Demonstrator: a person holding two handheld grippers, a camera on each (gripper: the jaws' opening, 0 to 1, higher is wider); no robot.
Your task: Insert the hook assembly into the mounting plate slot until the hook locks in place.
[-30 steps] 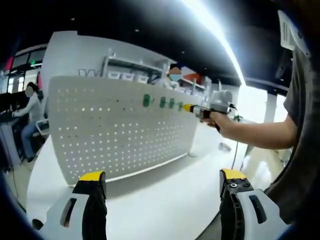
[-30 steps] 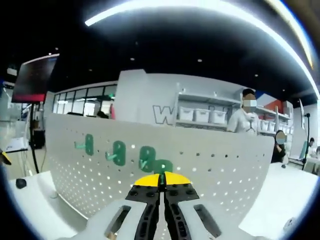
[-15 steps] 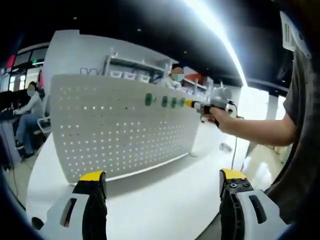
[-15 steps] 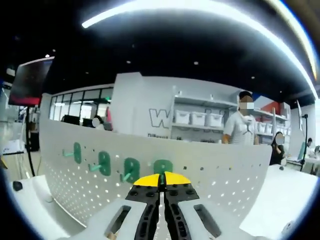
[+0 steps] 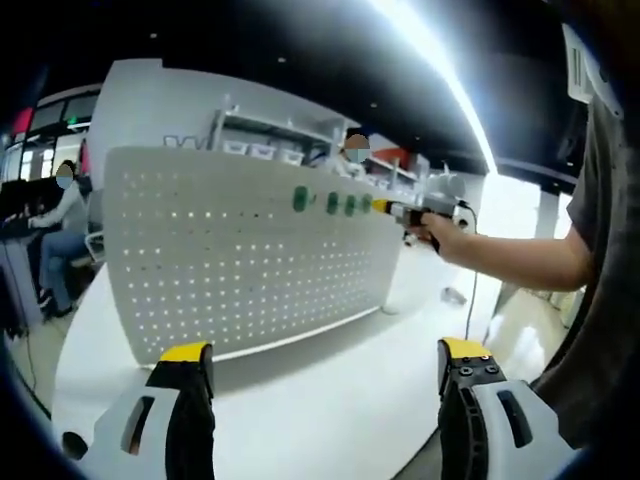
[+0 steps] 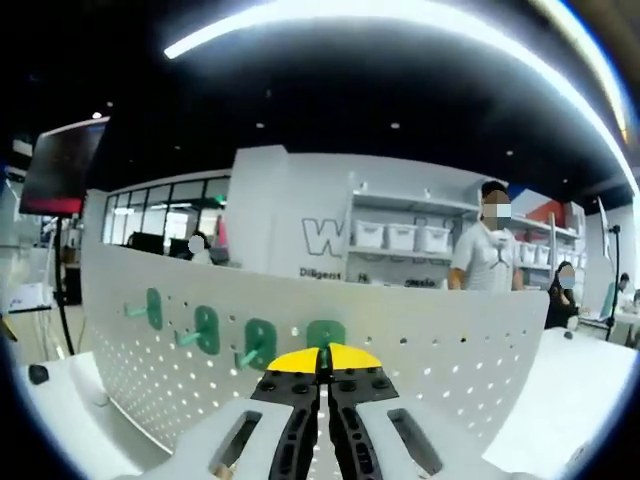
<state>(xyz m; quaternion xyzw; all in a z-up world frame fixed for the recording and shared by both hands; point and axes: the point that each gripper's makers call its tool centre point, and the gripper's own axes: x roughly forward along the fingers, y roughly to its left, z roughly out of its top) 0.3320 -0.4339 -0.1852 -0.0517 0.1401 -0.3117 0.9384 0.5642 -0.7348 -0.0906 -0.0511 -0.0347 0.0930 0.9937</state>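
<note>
Relation: right gripper [image 6: 322, 352] sits dead ahead of the fourth green hook [image 6: 325, 334], yellow tips at the pegboard [image 6: 440, 350] face, hook just above the tips. Hook plate is flat on the board; its peg, where visible on the neighbours, sticks out toward the camera. So the push axis runs straight along the jaws into the board.
Nearer hand: the right one, clearly. Left gripper [image 5: 325, 365] hangs back over the white table [image 5: 300, 400], well apart from the board; in the left gripper view the right gripper [image 5: 392, 208] is out at the hook row on the person's forearm [image 5: 510, 262].
Right tongs: jaws pressed together, only a hairline between the yellow tips. Can't tell whether any part of the hook is pinched between them; the tips hide the hook's lower edge.
Left tongs: wide apart, nothing between them.
Hook position: upper part of the board, right-hand end of the row in the right gripper view.
Count, hooks: four green, in a row near the board's top edge. Three have pegs showing; the fourth's peg is hidden behind the tips.
Count, boards: one, white, perforated, standing upright on the table.
Lock state: judgement only, fourth hook looks seated level with the others, but the latch can't be confirmed from here.
</note>
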